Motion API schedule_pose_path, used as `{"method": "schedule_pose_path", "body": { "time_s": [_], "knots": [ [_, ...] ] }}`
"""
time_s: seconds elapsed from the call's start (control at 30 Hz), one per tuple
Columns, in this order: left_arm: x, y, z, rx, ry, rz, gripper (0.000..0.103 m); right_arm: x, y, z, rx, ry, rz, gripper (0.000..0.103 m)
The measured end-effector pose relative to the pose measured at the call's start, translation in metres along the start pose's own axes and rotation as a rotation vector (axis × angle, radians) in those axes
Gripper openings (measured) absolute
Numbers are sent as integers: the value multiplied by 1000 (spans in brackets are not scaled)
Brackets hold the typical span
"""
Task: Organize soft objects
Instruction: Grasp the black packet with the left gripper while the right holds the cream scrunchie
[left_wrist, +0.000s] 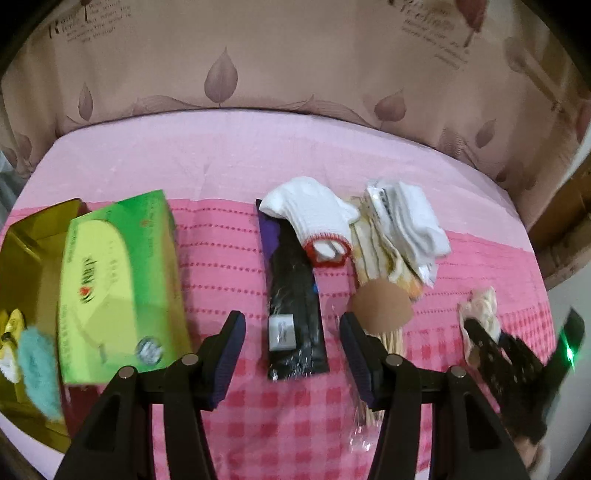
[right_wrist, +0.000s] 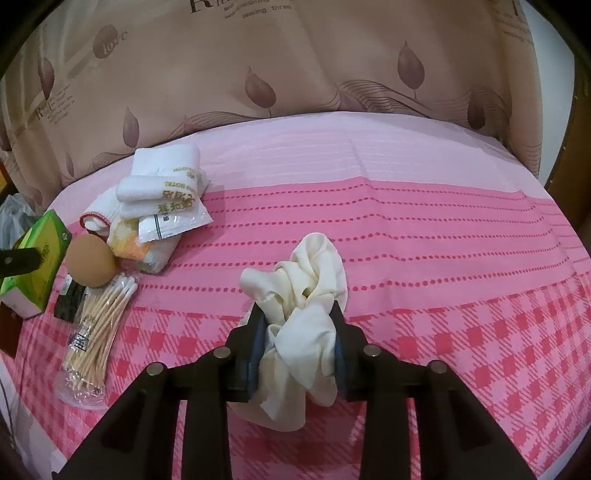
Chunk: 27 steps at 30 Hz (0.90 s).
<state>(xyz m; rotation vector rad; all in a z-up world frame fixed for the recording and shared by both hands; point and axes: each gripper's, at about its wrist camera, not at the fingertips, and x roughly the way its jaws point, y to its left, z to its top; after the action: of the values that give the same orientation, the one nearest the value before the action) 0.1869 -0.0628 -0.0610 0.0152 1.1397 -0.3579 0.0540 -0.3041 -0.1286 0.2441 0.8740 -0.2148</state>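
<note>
My right gripper (right_wrist: 296, 310) is shut on a crumpled cream cloth (right_wrist: 314, 266), which bulges out above and below the pads over the pink checked bedspread (right_wrist: 480, 258). The left wrist view shows the same cloth (left_wrist: 480, 302) at the far right. My left gripper (left_wrist: 291, 321) hangs open over a black packet (left_wrist: 291, 295) and holds nothing. Beyond the packet lie a white glove with a red cuff (left_wrist: 314, 214), rolled white towels in a clear wrapper (left_wrist: 410, 218) and a yellow-striped cloth (left_wrist: 376, 251). A brown sponge ball (left_wrist: 382, 304) rests by the left gripper's right finger.
A green tissue box (left_wrist: 118, 277) lies left of the left gripper. Beside it an open gold box (left_wrist: 26, 266) holds a teal fluffy item (left_wrist: 38, 373). A bag of cotton swabs (right_wrist: 99, 328) lies near the ball. A leaf-patterned curtain (right_wrist: 295, 74) hangs behind the bed.
</note>
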Motion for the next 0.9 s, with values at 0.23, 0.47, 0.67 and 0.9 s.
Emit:
{"method": "schedule_pose_path", "body": {
  "time_s": [0.23,0.47,0.67,0.9],
  "knots": [
    [31,-3,19,-29,61,31,54,-3,1,-1,19,-2,24,32],
    [55,-3,32,-33,103,56,54,-2,1,1,20,-1,35,35],
    [69,-1,35,-48,131,79,54,-2,1,2,21,-1,40,36],
    [65,3,29,-34,122,67,39,-2,2,3,25,-2,48,37]
  ]
}}
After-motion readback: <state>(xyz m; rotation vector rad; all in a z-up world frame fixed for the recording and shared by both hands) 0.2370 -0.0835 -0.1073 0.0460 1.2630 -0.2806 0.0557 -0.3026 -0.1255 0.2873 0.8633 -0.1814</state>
